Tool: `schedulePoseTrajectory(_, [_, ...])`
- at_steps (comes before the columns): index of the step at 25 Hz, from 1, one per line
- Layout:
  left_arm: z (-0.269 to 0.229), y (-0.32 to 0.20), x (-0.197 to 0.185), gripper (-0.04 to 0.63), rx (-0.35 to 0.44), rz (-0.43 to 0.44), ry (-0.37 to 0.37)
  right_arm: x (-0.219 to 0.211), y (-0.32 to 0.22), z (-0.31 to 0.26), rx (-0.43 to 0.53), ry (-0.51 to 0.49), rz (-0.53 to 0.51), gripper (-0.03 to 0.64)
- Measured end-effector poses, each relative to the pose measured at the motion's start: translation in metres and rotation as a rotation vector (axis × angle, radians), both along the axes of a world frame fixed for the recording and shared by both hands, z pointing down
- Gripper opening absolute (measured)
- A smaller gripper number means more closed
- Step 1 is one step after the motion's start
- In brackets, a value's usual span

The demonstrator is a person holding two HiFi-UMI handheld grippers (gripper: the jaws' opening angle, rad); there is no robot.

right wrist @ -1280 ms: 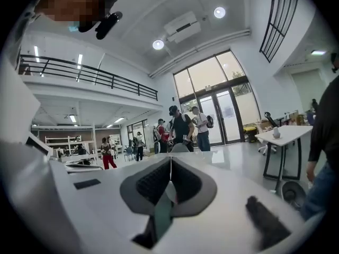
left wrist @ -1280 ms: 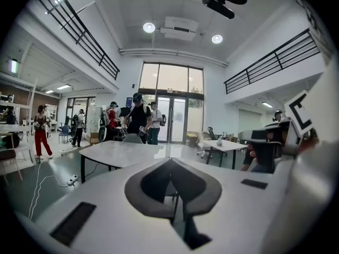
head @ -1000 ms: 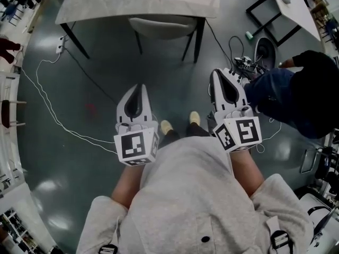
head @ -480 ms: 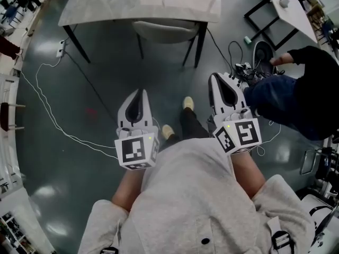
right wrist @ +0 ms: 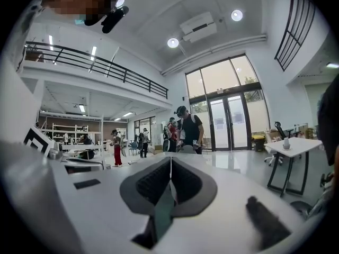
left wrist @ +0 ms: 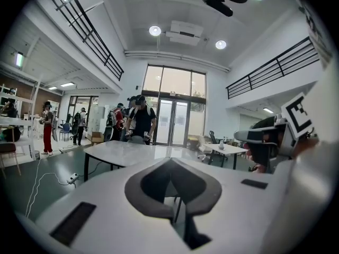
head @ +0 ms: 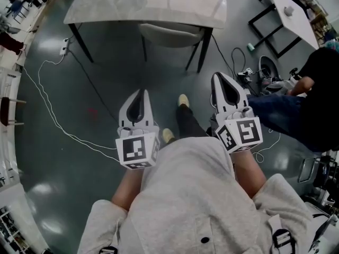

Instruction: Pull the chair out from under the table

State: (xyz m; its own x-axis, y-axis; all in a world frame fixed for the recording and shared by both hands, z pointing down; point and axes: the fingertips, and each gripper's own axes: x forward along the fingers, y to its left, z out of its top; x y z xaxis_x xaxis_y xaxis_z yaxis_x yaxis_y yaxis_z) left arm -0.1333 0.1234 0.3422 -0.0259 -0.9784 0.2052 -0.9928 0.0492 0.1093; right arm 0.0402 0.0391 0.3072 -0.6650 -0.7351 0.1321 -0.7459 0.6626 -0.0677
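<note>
looking down through the head camera, i am seeing the left gripper [head: 140, 93] and the right gripper [head: 221, 79] pointing ahead over the dark grey glossy floor [head: 106, 73], side by side with my legs between them. each one's jaws are pressing together to a closed tip with nothing between them. both gripper views are showing the same, the dark pads meeting along a thin line.

the pale grey chair with dark legs [head: 172, 35] is sitting tucked under the rectangular table with a light marble-look top and black legs [head: 143, 4]. only the front edge of its seat and two of its legs are showing below the tabletop's near edge. it is lying ahead of me, roughly between the lines of the two grippers and well apart from both.

a thin white cable [head: 45, 102] is trailing across the floor at the left from a white power strip [head: 64, 46] near the table's left leg. a person in dark clothes [head: 312, 99] is showing at the right, near the right gripper. one pale yellow shoe [head: 183, 100] of mine is sitting farther forward than the other.
</note>
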Motion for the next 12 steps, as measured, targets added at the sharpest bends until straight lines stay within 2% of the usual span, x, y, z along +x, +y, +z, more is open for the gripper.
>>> schedulePoseTrajectory(12, [0.001,-0.050,-0.008,0.015,-0.006,0.003,-0.022,-0.011,-0.048,0.012,-0.009,0.005,-0.014,0.025])
